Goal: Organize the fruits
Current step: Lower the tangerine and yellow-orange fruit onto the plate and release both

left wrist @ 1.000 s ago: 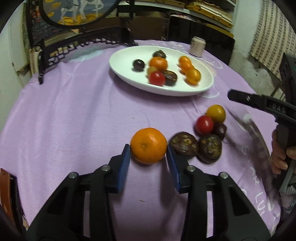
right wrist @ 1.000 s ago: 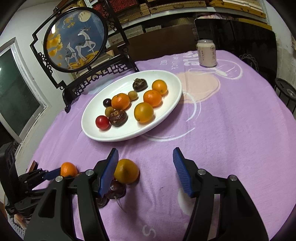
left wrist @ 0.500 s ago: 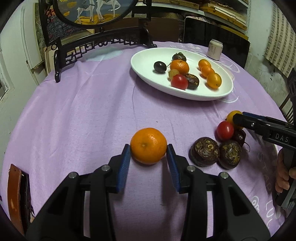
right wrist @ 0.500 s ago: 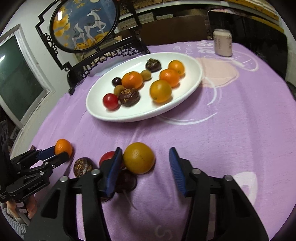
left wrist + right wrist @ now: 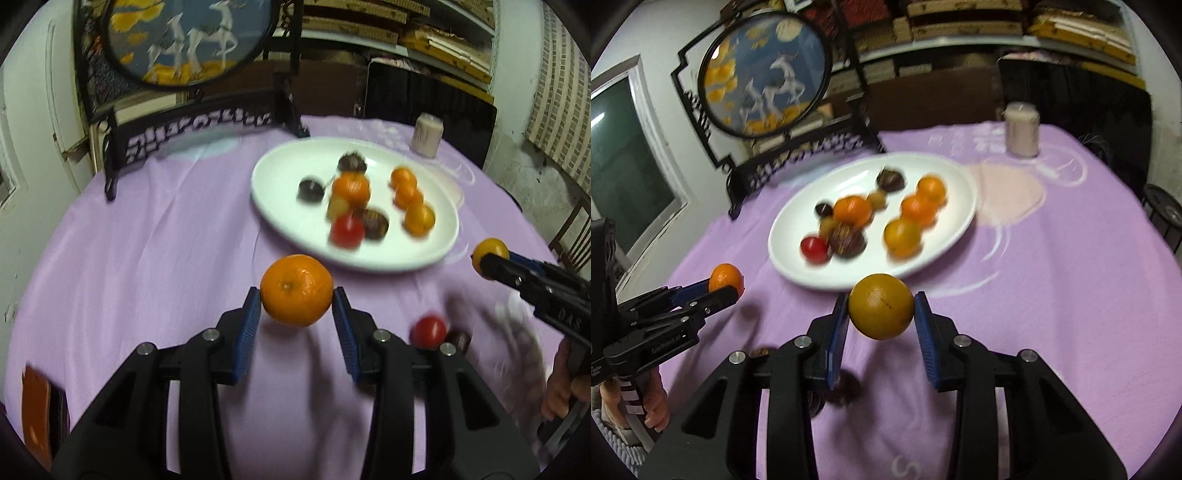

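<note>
Above the purple-clothed bench, near the white plate: left hand-held gripper pinching a bright orange mandarin between its blue pads, clear of the cloth. Right hand-held gripper having just been closing, now pinching a yellow-orange fruit, also off the cloth. Sitting on the plate, blurred: several orange fruits, a red tomato, some dark fruits. Lying on the cloth beside the left hand-held gripper: another red tomato and a dark fruit. Standing beyond the plate: a pale can and a round deer screen on a black stand.
</note>
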{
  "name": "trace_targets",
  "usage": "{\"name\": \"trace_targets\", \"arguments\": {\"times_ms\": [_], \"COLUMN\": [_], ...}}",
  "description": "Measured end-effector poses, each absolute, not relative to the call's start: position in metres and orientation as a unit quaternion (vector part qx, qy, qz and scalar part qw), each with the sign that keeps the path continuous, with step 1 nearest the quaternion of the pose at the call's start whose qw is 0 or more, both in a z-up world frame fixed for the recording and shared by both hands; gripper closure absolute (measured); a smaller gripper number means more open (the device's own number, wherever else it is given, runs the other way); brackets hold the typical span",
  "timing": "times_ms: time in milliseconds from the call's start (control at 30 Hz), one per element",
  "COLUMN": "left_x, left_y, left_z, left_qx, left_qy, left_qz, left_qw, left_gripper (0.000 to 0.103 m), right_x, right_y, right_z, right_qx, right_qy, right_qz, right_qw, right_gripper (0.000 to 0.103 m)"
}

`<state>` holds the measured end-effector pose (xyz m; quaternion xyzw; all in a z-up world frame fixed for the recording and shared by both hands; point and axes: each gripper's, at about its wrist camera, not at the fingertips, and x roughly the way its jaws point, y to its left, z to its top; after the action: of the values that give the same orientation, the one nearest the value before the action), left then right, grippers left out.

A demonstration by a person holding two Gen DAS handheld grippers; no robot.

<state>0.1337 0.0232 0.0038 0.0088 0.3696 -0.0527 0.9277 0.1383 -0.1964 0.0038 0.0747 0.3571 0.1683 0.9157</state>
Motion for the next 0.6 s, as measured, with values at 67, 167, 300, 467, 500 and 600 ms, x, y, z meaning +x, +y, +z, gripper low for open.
{"name": "trace_targets", "arguments": {"times_ms": [67,167,300,467,500,600], "left_x": [0.147,0.171,0.199,0.229,0.233,0.239], "left_y": [0.015,0.002,-0.006,-0.008,-0.007,-0.005], "left_z": [0.010,0.015,0.011,0.000,-0.003,-0.011], "left_qx": [0.012,0.020,0.020,0.017,0.014,0.015], "left_qy": [0.363,0.358,0.361,0.367,0.370,0.373], "left_qz": [-0.056,-0.056,-0.053,-0.042,-0.042,-0.035], "left_qw": [0.930,0.932,0.931,0.929,0.928,0.927], "left_gripper": [0.062,0.062,0.062,0.062,0.062,0.060], "right_x": [0.150,0.170,0.192,0.212,0.215,0.222], "right_y": [-0.200,-0.197,-0.186,-0.170,-0.167,-0.162], "right_z": [0.011,0.017,0.019,0.014,0.013,0.007], "right_qx": [0.084,0.089,0.082,0.061,0.059,0.056], "right_qy": [0.356,0.359,0.359,0.363,0.363,0.366], "right_qz": [0.163,0.164,0.167,0.171,0.172,0.178], "right_qw": [0.916,0.915,0.915,0.914,0.914,0.912], "right_gripper": [0.067,0.067,0.067,0.067,0.067,0.065]}}
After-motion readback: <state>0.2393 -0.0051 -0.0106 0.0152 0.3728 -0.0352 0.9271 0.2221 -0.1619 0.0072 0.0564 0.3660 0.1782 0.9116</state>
